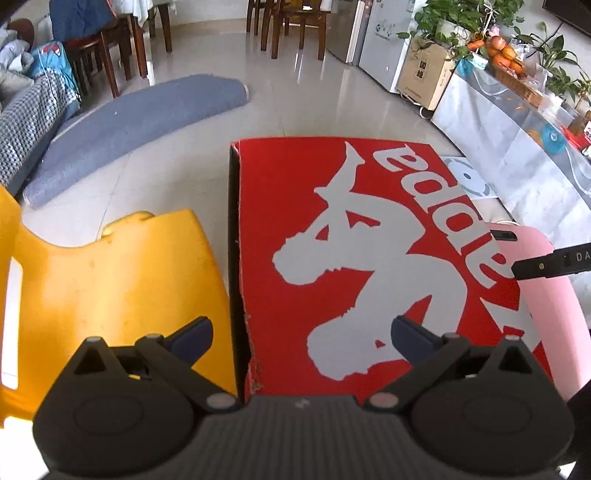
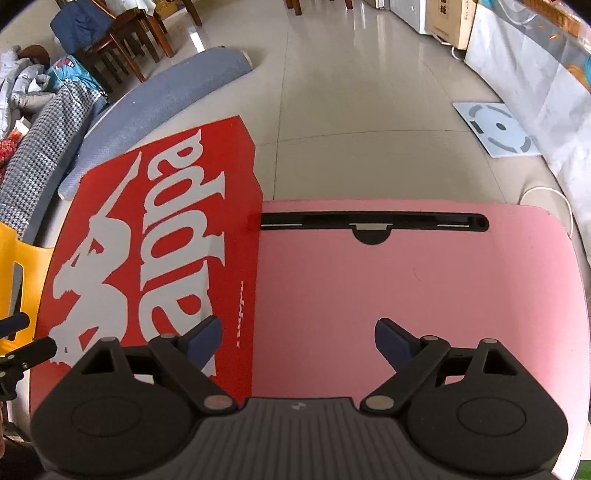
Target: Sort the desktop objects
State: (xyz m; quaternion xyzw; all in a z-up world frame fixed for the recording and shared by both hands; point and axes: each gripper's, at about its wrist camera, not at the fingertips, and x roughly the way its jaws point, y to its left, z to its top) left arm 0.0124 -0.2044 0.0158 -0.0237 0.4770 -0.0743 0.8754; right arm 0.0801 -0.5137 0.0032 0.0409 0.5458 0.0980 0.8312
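Right, the red box is the main thing I have under both cameras: a flat red cardboard lid printed with a white figure logo and white lettering. On my left wrist view it fills the centre and runs up toward 12 o'clock; on my right wrist view it lies at 9 to 10 o'clock. It rests on the pink bench, its long edge overlapping the pink top, and a black slot with a half-round notch runs across the bench at 12 o'clock of the right view.

My left gripper hangs above the near end of the box, its fingers spread wide with nothing between them; I cannot tell whether they touch the lid. My right gripper sits over the seam between box and bench, its fingers also wide apart and empty. A black tip of the right gripper pokes into the left view at 3 o'clock.

At 9 o'clock of the left view a yellow plastic chair stands just beside the box. Beyond, on the tiled floor, lie a rolled grey-blue mat at 11 o'clock and a white bathroom scale at 2 o'clock of the right view. Wooden chairs stand far off at 12 o'clock.
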